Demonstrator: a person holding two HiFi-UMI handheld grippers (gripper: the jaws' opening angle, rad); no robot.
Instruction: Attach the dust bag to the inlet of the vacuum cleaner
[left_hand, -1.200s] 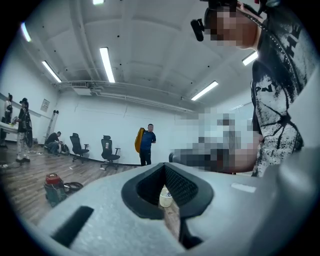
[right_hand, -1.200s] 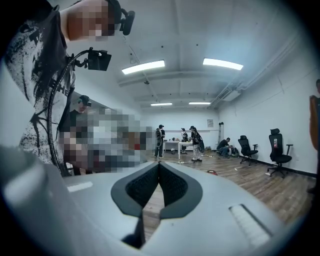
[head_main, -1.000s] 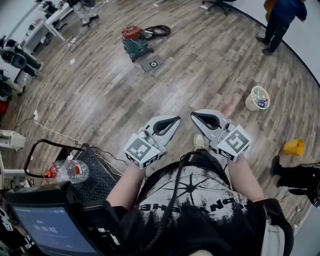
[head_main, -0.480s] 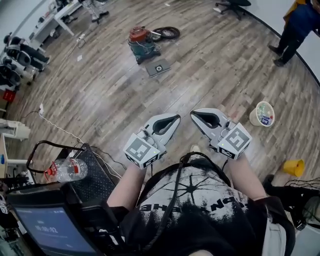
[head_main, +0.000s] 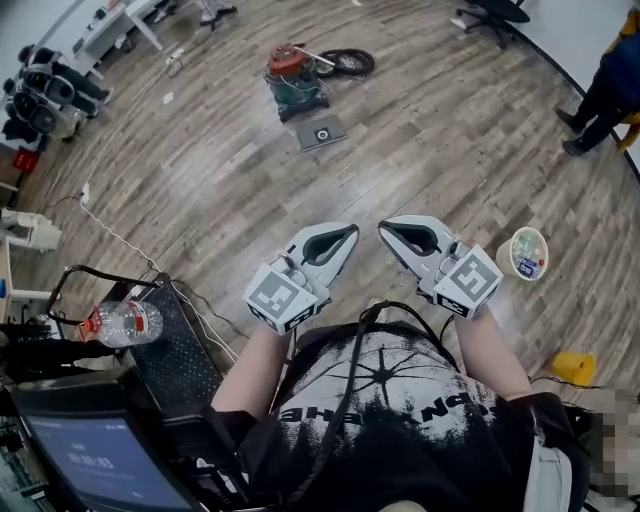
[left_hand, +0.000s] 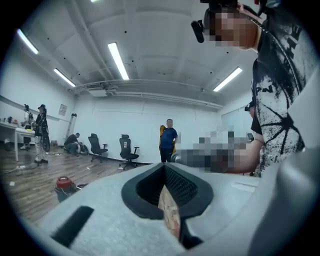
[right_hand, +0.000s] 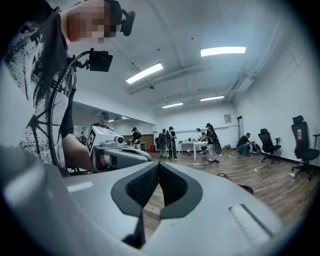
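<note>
**A:** Where's the bag? Both grippers look empty to me.

**B:** Yep. The left gripper and right gripper are held level in front of the chest, each with its jaws pressed together on nothing. The flat dark-grey square dust bag, with a round hole in its middle, lies on the wooden plank floor at 12 o'clock, well apart from both. The squat vacuum cleaner with a red lid and teal drum stands just beside it, at the bag's 11 o'clock.

**A:** How would you grab it?

**B:** My guess is it's light and floppy, and only the plate round the hole is stiff. So pinch that plate at its edge, one gripper per side. The soft body would probably sag or tear. It's lying flat, so getting a jaw under it looks fiddly. I can't make out the inlet from here.

**A:** Room to work?

**B:** Loads of bare floor on the way.
- The coiled black hose is at the vacuum's 2 o'clock.
- A white round tub is at the right gripper's 3 o'clock.
- A black cart is at 8 o'clock.
- A person in dark blue stands off at 2 o'clock.
</note>
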